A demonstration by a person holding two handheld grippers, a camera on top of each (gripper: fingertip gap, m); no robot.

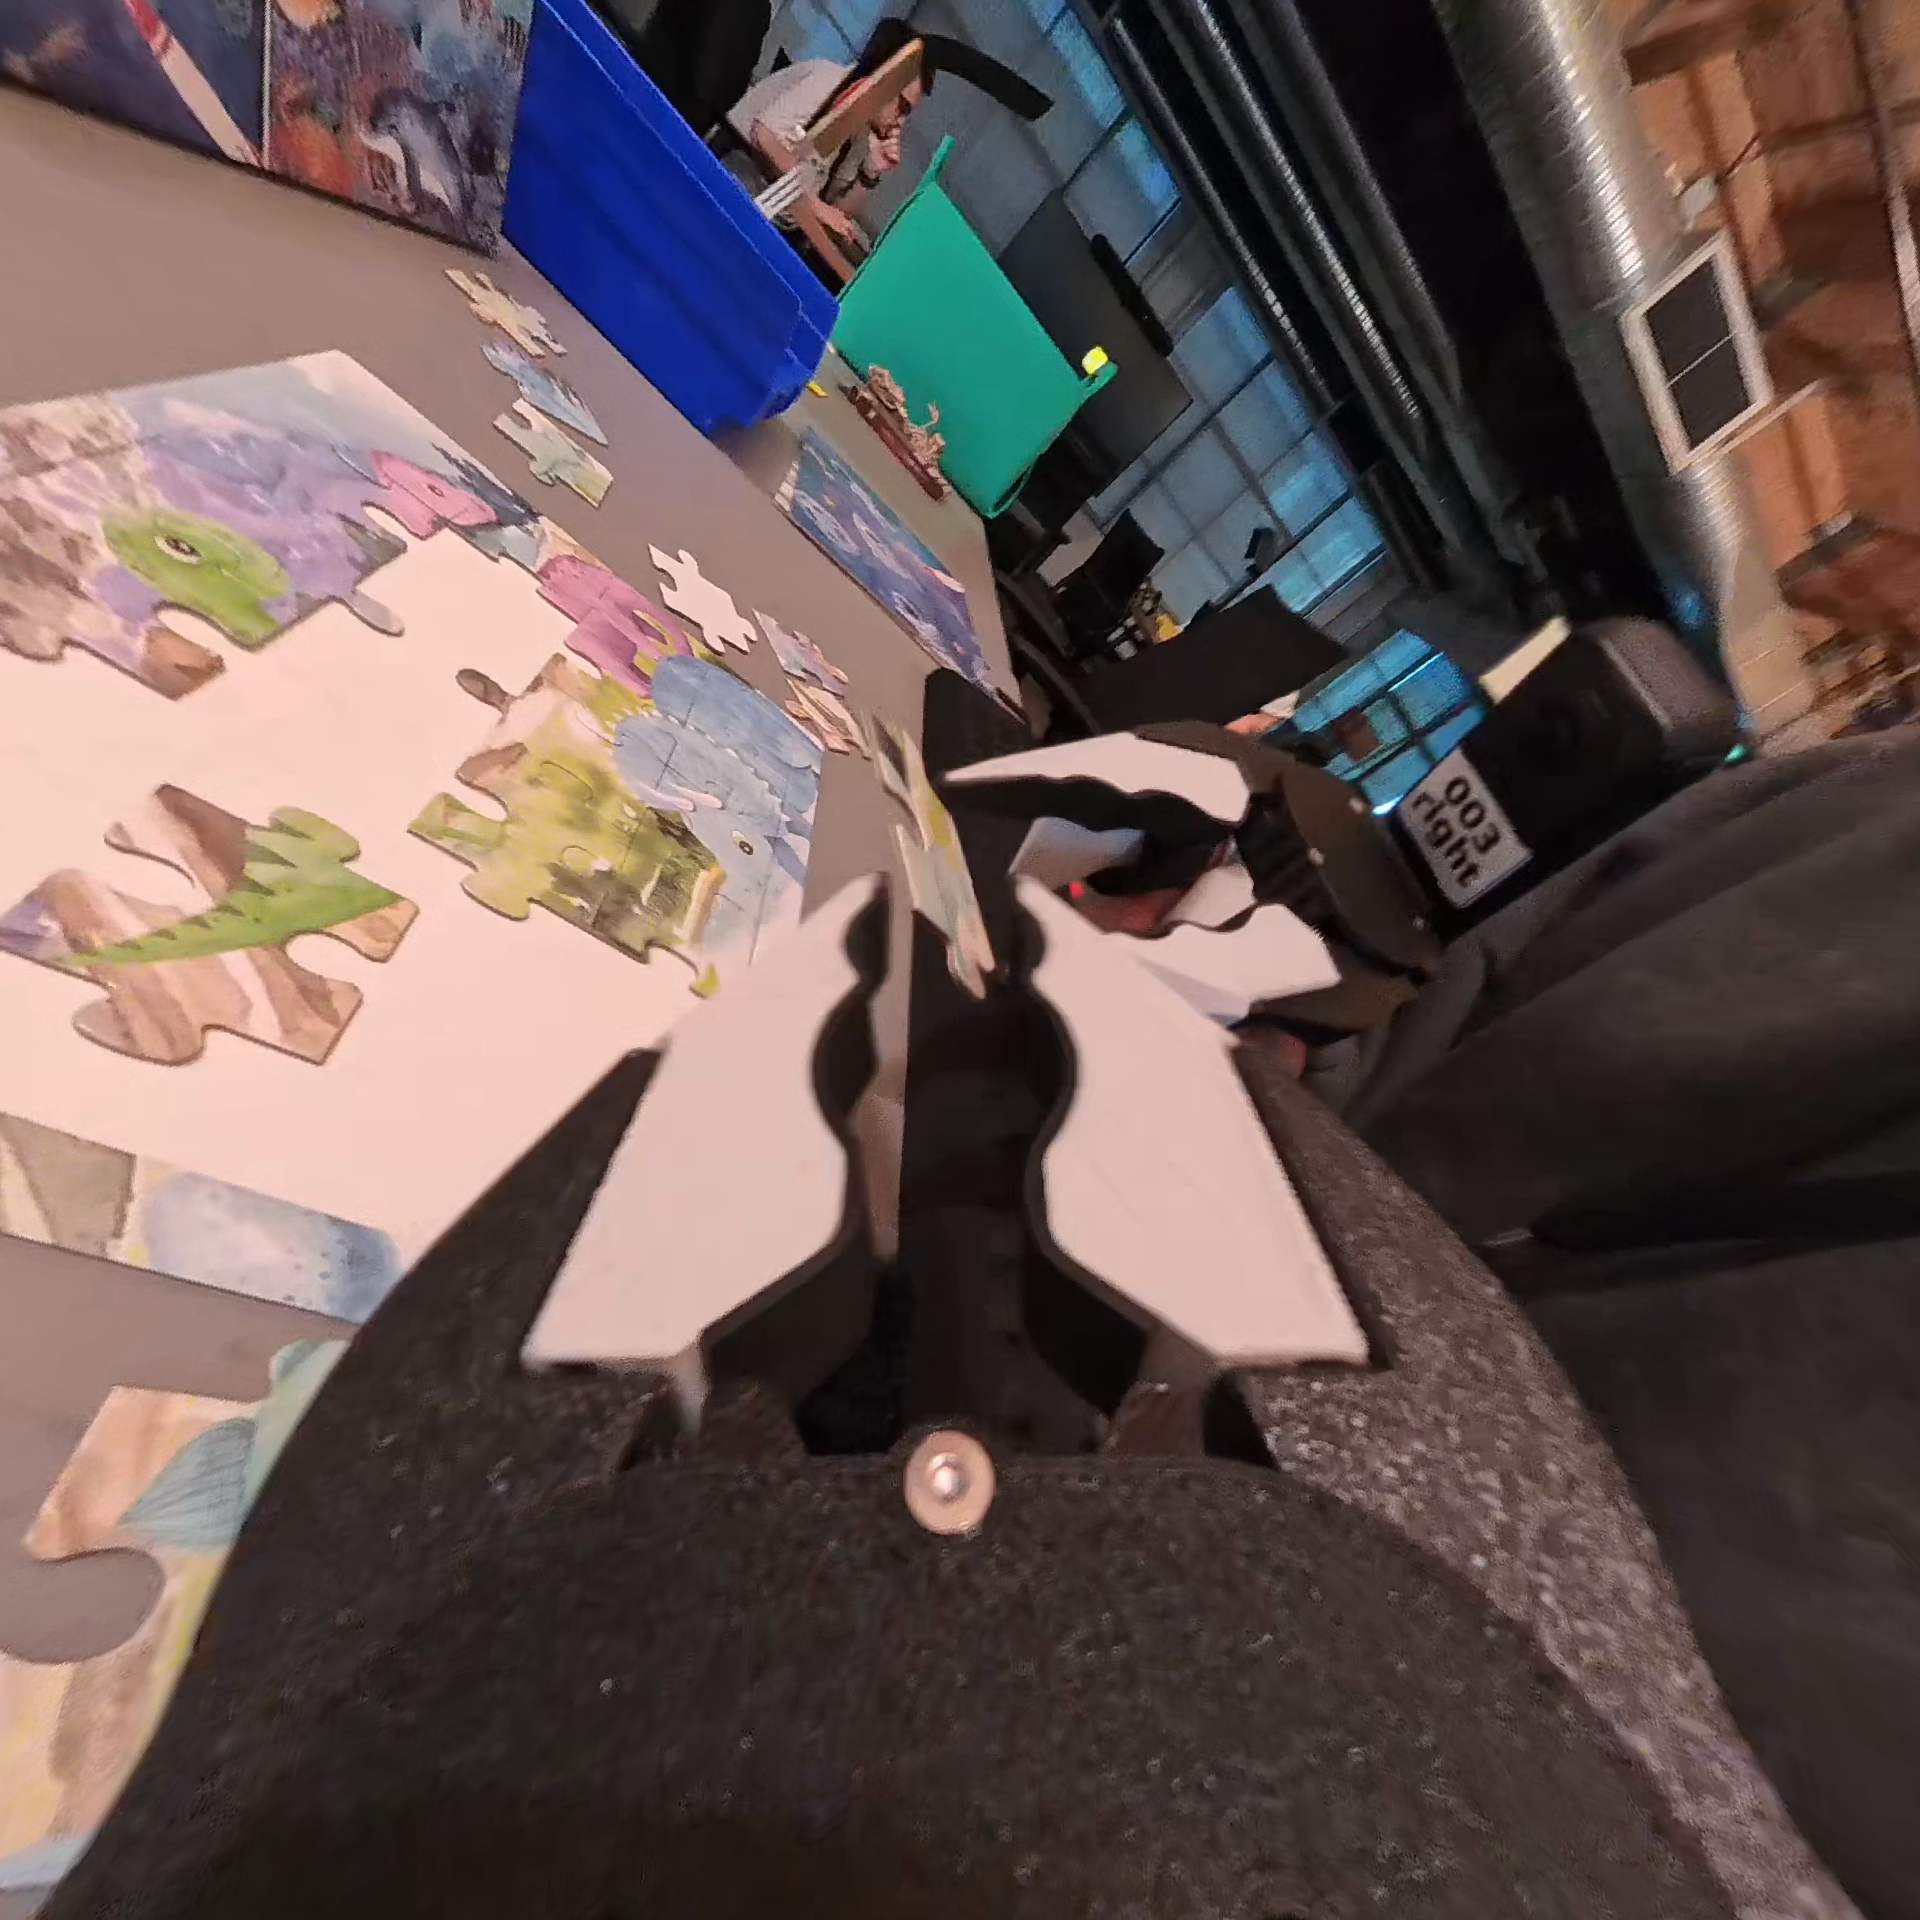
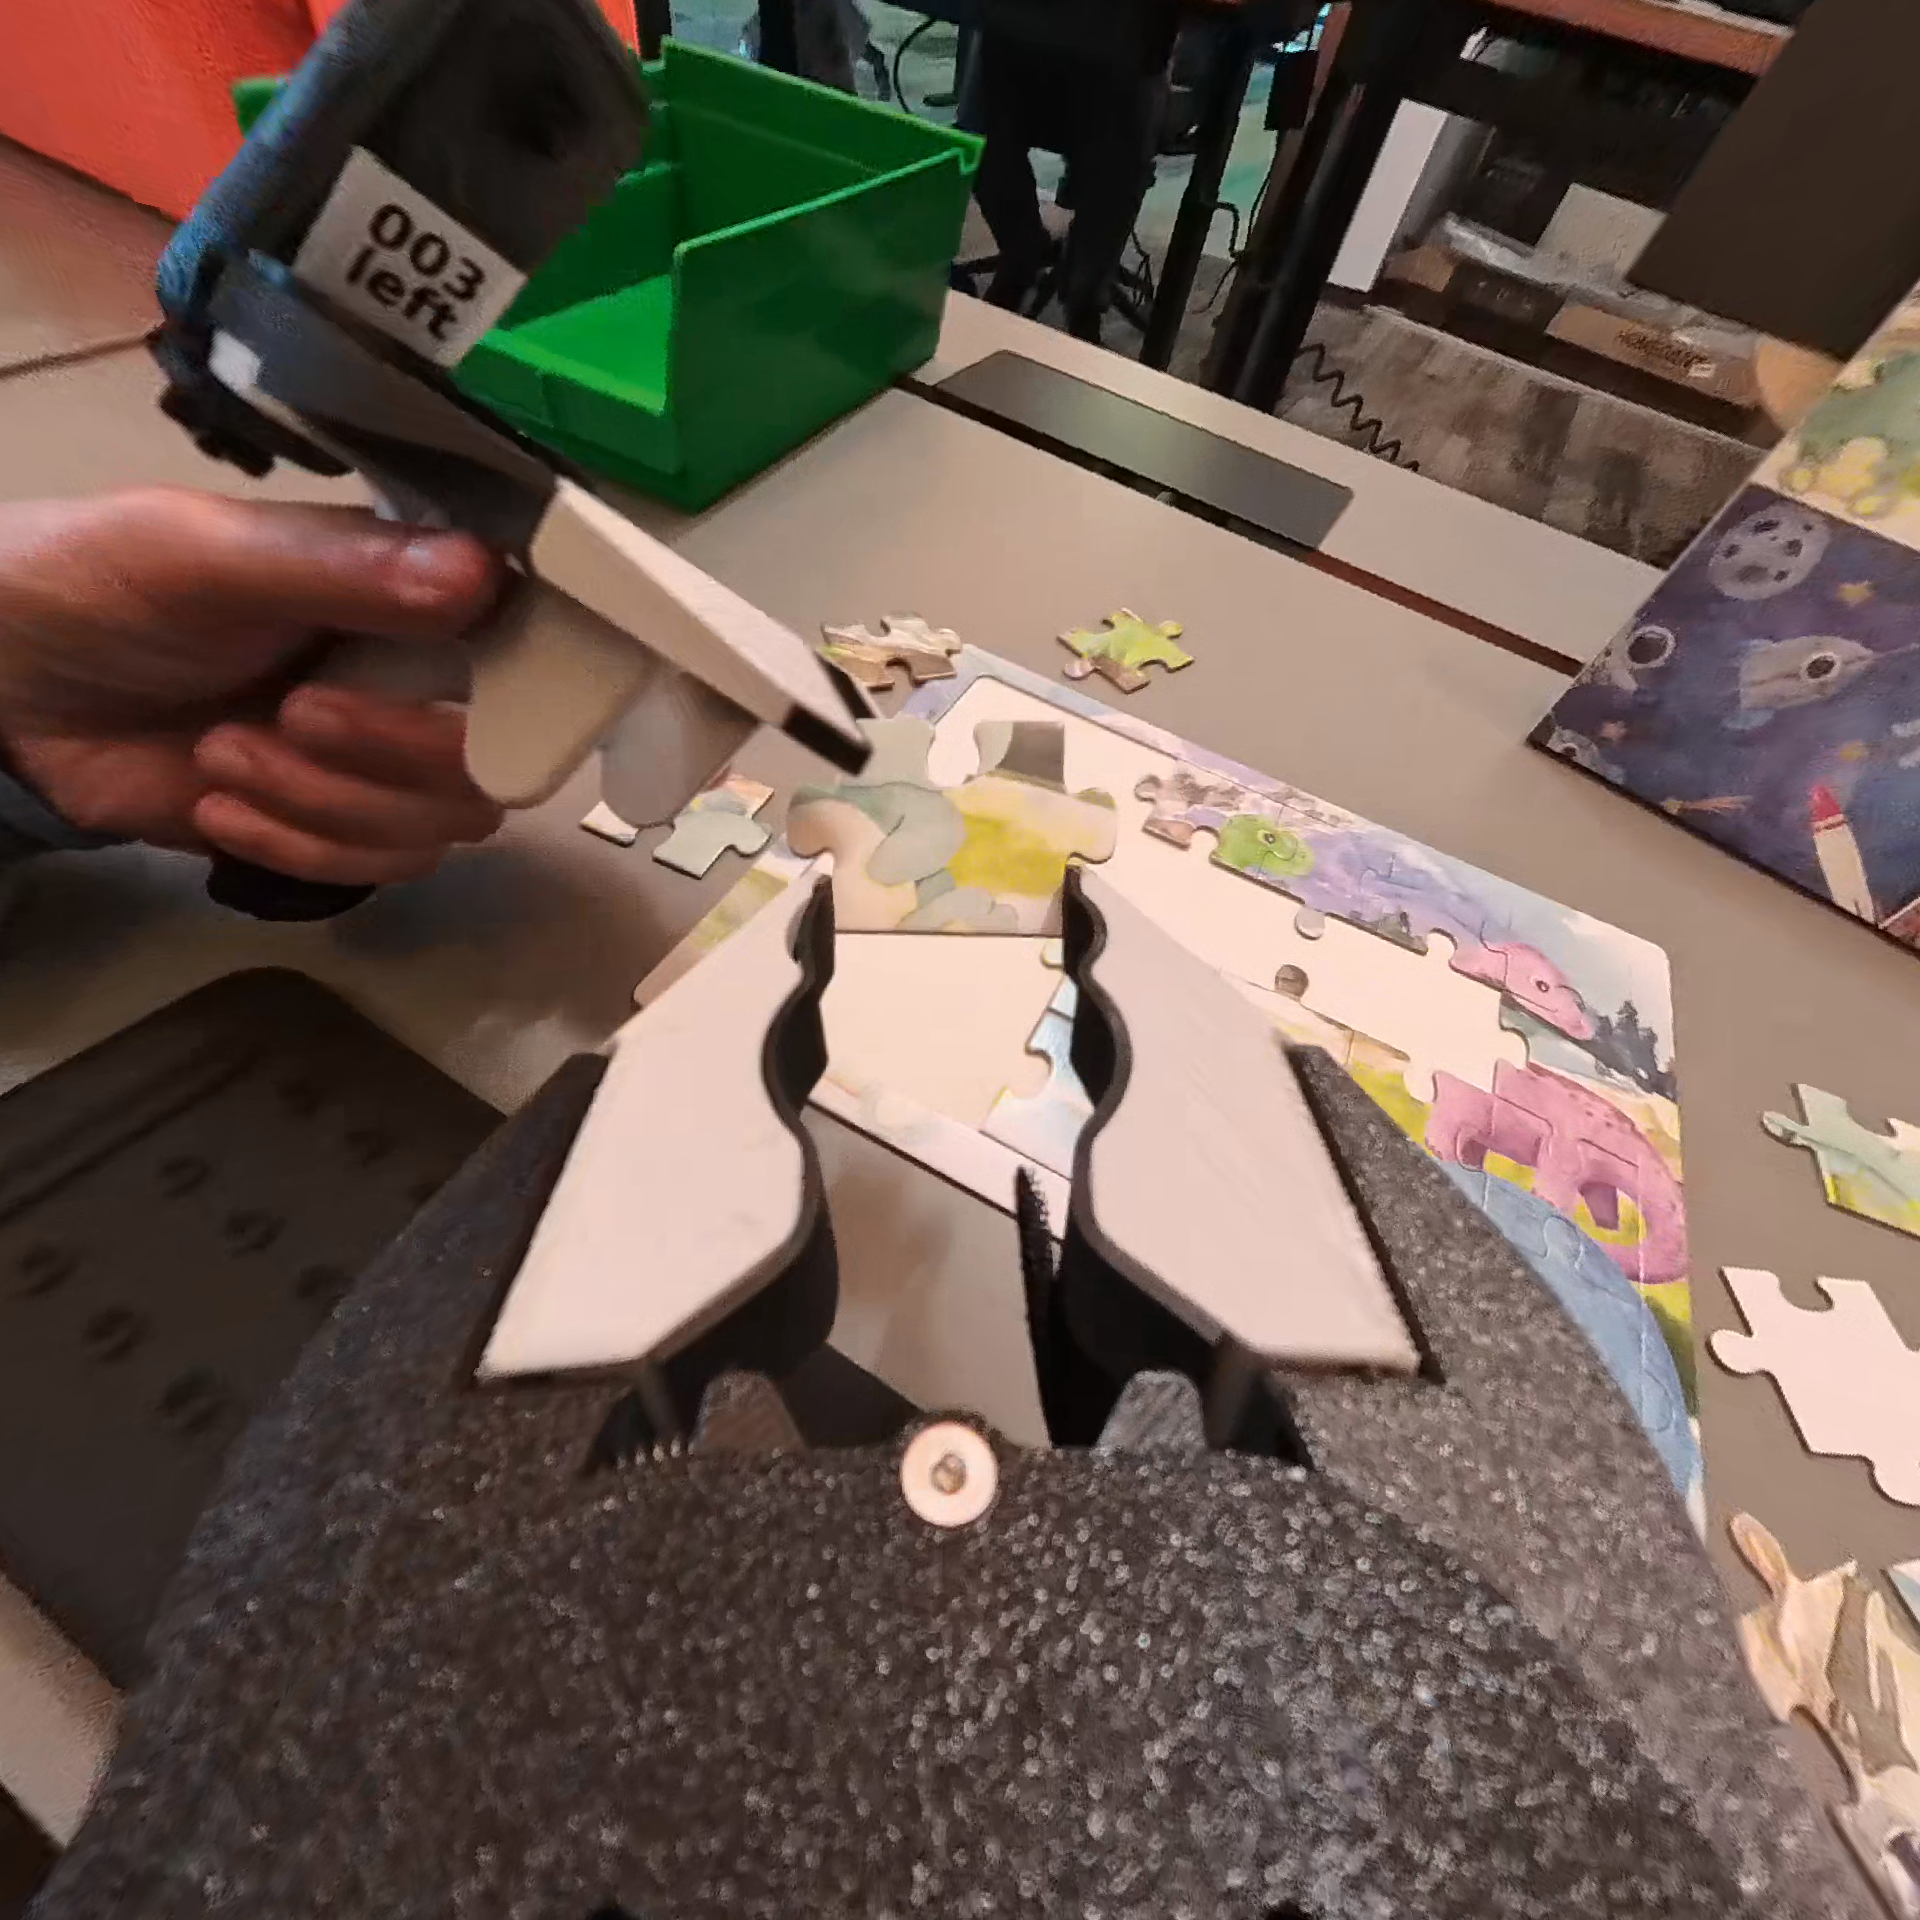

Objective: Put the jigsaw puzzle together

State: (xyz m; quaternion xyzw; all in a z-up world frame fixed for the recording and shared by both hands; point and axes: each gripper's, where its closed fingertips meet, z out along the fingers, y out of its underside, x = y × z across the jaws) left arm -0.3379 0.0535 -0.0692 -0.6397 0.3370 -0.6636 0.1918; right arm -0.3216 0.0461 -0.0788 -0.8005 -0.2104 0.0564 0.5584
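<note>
Two wrist views show one handover-like moment above a half-built dinosaur puzzle. Seen from the left wrist, the left gripper (image 1: 951, 914) pinches a pale green-and-blue puzzle piece (image 1: 935, 873) edge-on between its white fingers, jaws clenched on it; the puzzle tray (image 1: 312, 727) lies at nine o'clock, with a green dinosaur section at ten o'clock, a blue dinosaur cluster (image 1: 665, 800) just left of the fingertips, and loose pieces scattered toward eleven o'clock near a blue bin (image 1: 644, 218). The right gripper (image 1: 1143, 821) sits just beyond, at two o'clock. From the right wrist, the right gripper (image 2: 945, 894) has its jaws released, spread wide, with the held piece (image 2: 935, 842) hanging at twelve o'clock just past its tips; the left gripper (image 2: 831, 727) reaches in from ten o'clock, gripping that piece by its upper edge, a hand (image 2: 208, 675) wrapped round its handle. A pink dinosaur section (image 2: 1538, 1132) fills the tray at three o'clock, a face-down white piece (image 2: 1829, 1382) lies at four o'clock, and a green bin (image 2: 727, 312) stands at eleven o'clock. To do this step well, I judge the piece should be turned flat, its tabs matched to the open white area, then lowered gently and pressed without disturbing the joined neighbours.
</note>
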